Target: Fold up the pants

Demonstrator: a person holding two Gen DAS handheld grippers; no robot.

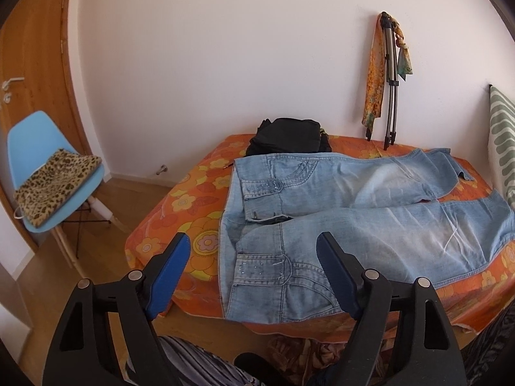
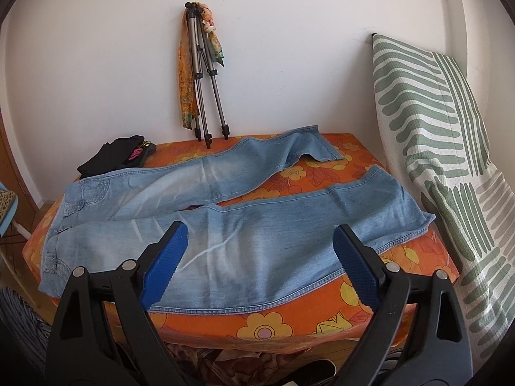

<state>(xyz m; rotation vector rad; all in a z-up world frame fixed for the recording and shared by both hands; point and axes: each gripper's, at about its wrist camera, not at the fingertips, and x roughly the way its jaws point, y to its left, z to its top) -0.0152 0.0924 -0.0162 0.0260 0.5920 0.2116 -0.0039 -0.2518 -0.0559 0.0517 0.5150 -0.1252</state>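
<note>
Orange flowered tabletop has light-blue denim jeans spread flat, legs apart. Left gripper & right gripper both wide open, empty, above near leg. Prob pre-grasp; next: pinch near edge, fold over far leg.

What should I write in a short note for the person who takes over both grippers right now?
Left gripper: jaws open, nothing held, in front of the waistband end of the jeans.
Right gripper: jaws open, nothing held, in front of the near leg.
The jeans lie flat on the orange flowered cover, front up, waist to the left, legs spread apart to the right. A black pile of clothes sits behind the waist.
Done: jeans spread out.
Left: all folding; probably bring one leg onto the other first.
</note>
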